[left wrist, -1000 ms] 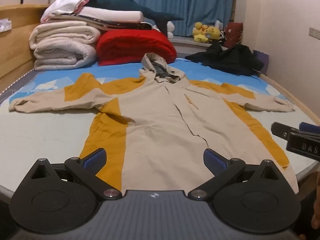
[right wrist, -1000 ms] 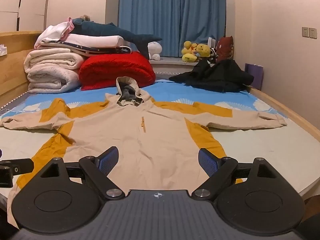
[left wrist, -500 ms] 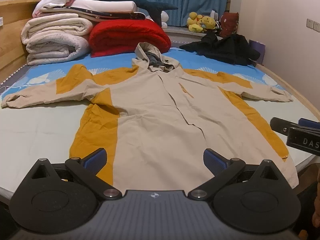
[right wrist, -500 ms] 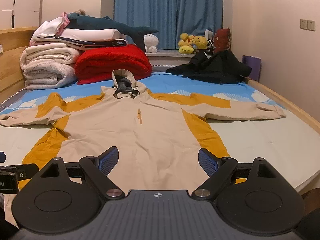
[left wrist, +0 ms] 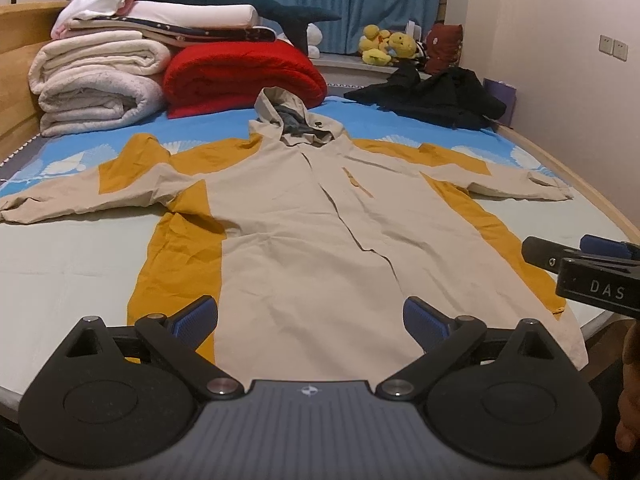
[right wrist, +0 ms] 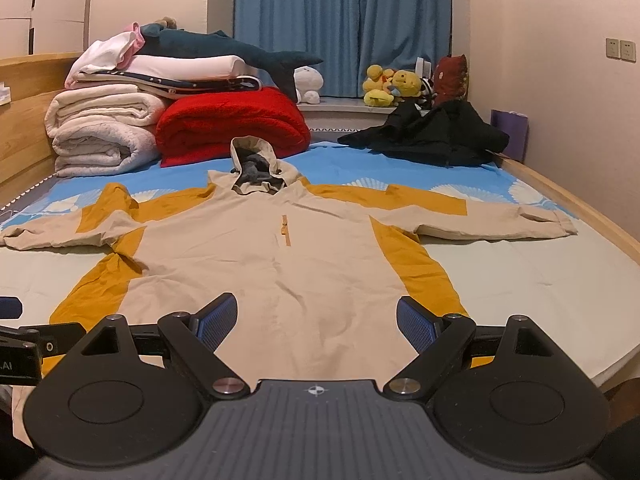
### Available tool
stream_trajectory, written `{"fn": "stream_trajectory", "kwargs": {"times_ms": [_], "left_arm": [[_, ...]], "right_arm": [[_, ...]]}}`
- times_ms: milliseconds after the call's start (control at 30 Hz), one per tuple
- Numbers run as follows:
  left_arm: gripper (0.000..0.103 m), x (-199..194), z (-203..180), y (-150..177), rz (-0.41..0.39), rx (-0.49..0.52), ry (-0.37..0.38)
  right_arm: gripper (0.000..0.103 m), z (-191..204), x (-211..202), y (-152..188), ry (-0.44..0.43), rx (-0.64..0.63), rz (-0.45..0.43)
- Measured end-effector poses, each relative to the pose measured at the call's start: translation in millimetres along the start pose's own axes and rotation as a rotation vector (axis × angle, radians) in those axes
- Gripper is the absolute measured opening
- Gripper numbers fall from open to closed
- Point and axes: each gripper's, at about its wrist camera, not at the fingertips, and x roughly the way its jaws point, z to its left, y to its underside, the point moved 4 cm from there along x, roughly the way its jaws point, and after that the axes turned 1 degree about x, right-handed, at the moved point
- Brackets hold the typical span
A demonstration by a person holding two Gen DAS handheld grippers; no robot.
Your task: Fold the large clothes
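left gripper [left wrist: 310, 318] wide open, empty, above hem | right gripper [right wrist: 316, 318] wide open, empty | beige-yellow hooded jacket [left wrist: 320, 216] flat, bed [left wrist: 60, 264] near edge

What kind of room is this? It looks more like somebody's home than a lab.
Most likely a bedroom in a home. A hooded jacket lies spread on a bed with a blue patterned sheet, folded blankets are stacked by the wooden headboard, and plush toys sit on the sill below blue curtains.
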Motion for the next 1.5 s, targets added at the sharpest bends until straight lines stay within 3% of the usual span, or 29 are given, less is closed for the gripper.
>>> {"fn": "stream_trajectory", "kwargs": {"times_ms": [333, 1500], "left_arm": [[0.100, 4.9, 4.6, 1.1, 0.024, -0.001, -0.032], [0.100, 6.1, 4.8, 1.9, 0.024, -0.006, -0.020]], "right_arm": [[0.088, 0.3, 0.2, -0.5, -0.002, -0.003, 0.001], [0.088, 6.5, 0.8, 0.5, -0.002, -0.009, 0.000]]}}
